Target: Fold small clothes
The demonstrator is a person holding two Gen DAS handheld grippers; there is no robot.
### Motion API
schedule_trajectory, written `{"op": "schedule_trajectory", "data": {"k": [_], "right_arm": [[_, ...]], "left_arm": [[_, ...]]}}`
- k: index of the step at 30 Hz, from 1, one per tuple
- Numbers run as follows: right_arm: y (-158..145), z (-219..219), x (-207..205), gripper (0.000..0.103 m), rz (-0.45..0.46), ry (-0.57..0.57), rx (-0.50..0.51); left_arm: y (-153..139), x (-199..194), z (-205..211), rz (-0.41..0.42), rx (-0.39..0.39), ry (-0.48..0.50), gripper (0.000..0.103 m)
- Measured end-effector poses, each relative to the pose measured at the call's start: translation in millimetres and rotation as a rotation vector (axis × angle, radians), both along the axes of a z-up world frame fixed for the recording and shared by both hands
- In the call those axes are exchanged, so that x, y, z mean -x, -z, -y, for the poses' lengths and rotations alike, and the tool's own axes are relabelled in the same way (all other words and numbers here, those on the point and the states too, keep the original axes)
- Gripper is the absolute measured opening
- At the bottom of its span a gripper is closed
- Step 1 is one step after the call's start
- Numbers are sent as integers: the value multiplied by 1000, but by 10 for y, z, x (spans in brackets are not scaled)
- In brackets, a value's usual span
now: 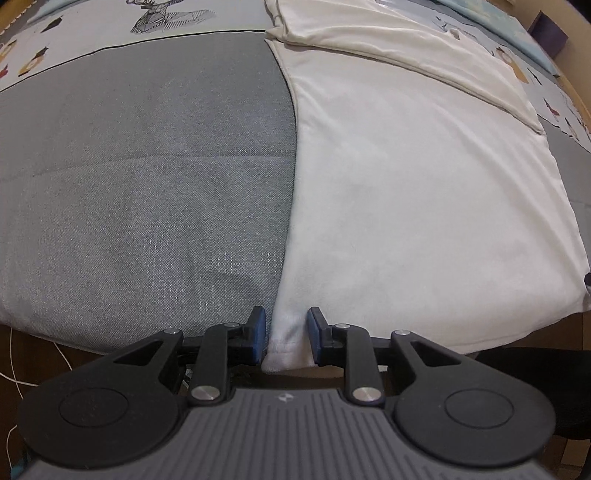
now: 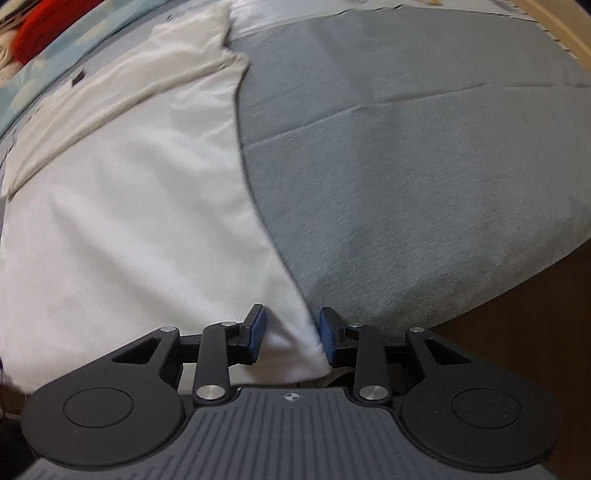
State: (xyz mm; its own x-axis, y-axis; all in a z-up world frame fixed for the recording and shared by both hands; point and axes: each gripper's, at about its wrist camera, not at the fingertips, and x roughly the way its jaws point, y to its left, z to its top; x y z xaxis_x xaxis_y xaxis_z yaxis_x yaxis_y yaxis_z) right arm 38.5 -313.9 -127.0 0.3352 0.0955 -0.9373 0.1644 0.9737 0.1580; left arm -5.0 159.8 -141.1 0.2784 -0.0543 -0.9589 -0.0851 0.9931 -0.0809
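A white garment [image 1: 406,203] lies spread flat on a grey bed cover [image 1: 147,184], with a folded-over part [image 1: 406,48] across its far end. Its near left hem corner [image 1: 284,347] hangs over the bed edge between the blue pads of my left gripper [image 1: 286,332], which is open and points steeply down. In the right wrist view the same white garment [image 2: 129,221] fills the left half. Its near right corner [image 2: 291,350] sits between the pads of my right gripper [image 2: 291,336], also open, with a gap on either side of the cloth.
The grey bed cover [image 2: 406,166] runs on to the right of the garment. A printed sheet [image 1: 92,29] lies beyond. A red item [image 2: 40,29] sits at the far left, and a wooden bed frame [image 2: 565,33] at the far right. A white cable [image 1: 14,369] lies on the floor.
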Motion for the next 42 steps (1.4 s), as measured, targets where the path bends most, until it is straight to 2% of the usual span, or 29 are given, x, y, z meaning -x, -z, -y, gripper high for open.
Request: {"op": "schedule_trajectory", "data": {"k": [2,3,4,6,8,9,11,14,16,21,25,27,30,34,37,41,42], "right_arm": [[-22,41,5,34,12,22,1],[-9,38,4,35,4,17,-12],[22,20,-9,36,-4,2,-14],[30,-12,-9,35,-2,-25,4],[22,20,-7,13,0,-14,-27],[10,46,-6,6,3,-6,-67],[-25,62,3,6,14,-6,-104],[6,21,9,8,-6,-26,-58],[21,-18,15,9,-19,-37,-36],[16,-19,15,9,-18,-39,-35],[5,-18,17,6,-14,-42,-38],[-14,6,7,6,-4,-28,-70],[-43,74,4,6,2,2,-128],[31,32,-4,13,-49,-13,-79],[44,-31,7,16,-53,-48,-33],[45,-27,7,15,-52,-53,-30],[41,-28,10,7,-50,-58,-29]], "left_arm": [[1,11,9,2,6,-2,21],[-12,20,13,5,8,-1,10],[-26,24,10,13,11,-5,7],[-97,56,-29,38,49,-36,6],[-187,87,-84,79,115,-63,7],[-207,89,-109,85,135,-66,7],[-165,76,-121,50,126,-70,7],[-52,49,-99,-17,87,-64,8],[-36,47,-61,-26,69,-42,10],[-13,31,-67,-32,64,-39,12],[-82,46,-65,1,69,-24,7],[-128,47,-91,20,87,-28,7],[-90,45,-101,-15,80,-35,9],[-55,48,-96,-36,60,-27,11],[-49,58,-110,-37,59,-35,11],[-31,72,-63,-28,36,-18,9],[-42,76,-60,-19,38,-19,7]]}}
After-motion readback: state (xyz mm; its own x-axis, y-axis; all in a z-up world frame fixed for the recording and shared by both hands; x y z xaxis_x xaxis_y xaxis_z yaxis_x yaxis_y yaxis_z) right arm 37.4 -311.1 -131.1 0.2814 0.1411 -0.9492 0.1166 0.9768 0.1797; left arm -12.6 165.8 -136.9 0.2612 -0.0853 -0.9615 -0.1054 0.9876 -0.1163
